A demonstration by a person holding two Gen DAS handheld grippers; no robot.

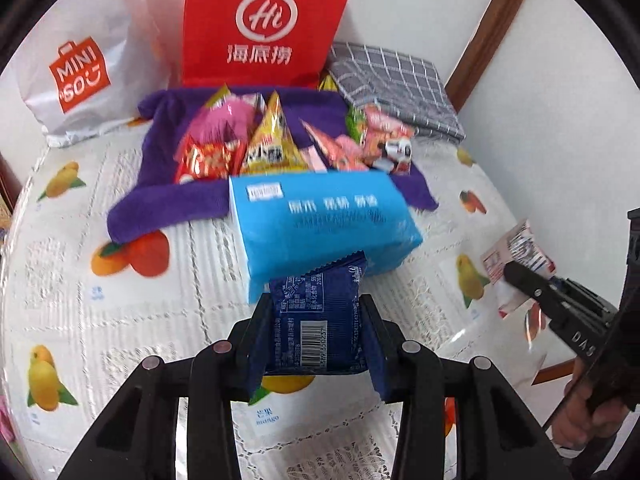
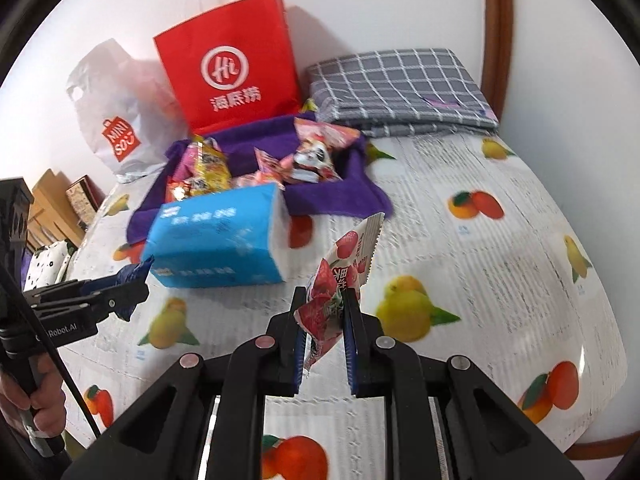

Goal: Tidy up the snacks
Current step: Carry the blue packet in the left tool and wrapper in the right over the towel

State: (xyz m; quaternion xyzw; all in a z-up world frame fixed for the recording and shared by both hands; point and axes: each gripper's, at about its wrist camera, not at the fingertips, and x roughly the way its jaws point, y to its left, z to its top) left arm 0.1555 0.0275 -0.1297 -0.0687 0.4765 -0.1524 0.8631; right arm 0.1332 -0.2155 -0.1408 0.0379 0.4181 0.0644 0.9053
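Note:
My left gripper (image 1: 316, 312) is shut on a dark blue snack packet (image 1: 318, 320), barcode side facing the camera, lifted above the table. In the right wrist view the same left gripper (image 2: 136, 280) shows at the left edge with the blue packet (image 2: 134, 272) sticking out. My right gripper (image 2: 326, 300) is shut on a red and white strawberry snack packet (image 2: 344, 268); the right gripper (image 1: 516, 274) and its packet (image 1: 516, 252) also appear at the right of the left wrist view. A pile of snacks (image 1: 280, 140) (image 2: 260, 164) lies on a purple cloth (image 1: 168, 200) (image 2: 340, 196).
A blue tissue pack (image 1: 324, 224) (image 2: 220, 240) lies in front of the cloth. A red paper bag (image 1: 264, 20) (image 2: 228, 64) and a white Miniso bag (image 1: 76, 64) (image 2: 116, 120) stand at the back. A folded grey checked cloth (image 1: 396, 84) (image 2: 400, 88) lies back right. The fruit-print tablecloth (image 1: 100, 320) (image 2: 480, 260) covers the table.

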